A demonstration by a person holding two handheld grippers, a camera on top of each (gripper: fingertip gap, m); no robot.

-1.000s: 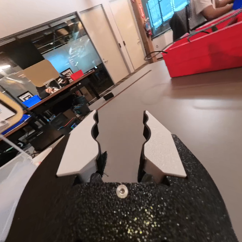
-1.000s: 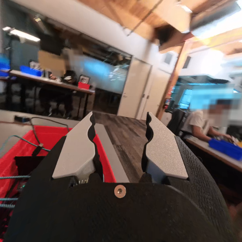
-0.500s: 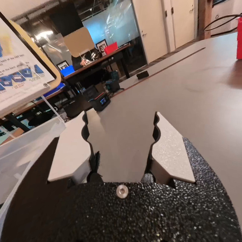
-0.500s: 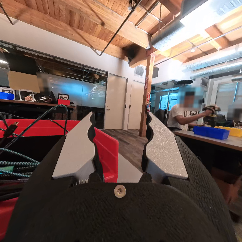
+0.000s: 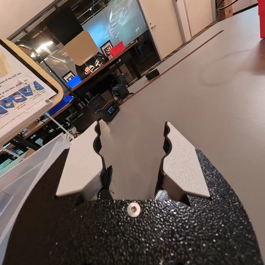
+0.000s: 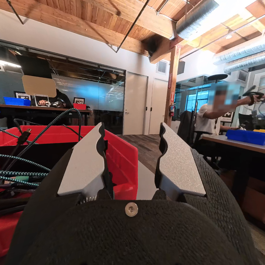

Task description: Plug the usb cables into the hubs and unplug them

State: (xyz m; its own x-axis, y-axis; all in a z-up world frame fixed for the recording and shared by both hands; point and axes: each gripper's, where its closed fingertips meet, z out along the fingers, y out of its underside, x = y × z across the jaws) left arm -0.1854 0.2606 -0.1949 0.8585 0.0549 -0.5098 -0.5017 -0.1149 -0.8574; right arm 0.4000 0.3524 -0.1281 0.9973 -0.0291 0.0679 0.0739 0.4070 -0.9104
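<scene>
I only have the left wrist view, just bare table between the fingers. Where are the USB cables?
Observer: In the right wrist view, teal braided cables lie tangled in a red bin, left of the right gripper.
Operator: Is that gripper holding one?
Observer: No, its fingers stand apart with nothing between them.
Operator: Any plug showing?
Observer: Yes, a black plug sticks up near the bin's far left.

We are looking low across the grey table point(image 5: 200, 100) from the left wrist, tilted; the right wrist is facing over the red bin point(image 6: 121, 150); both are sharing the far glass-walled desk point(image 6: 43, 109).
</scene>
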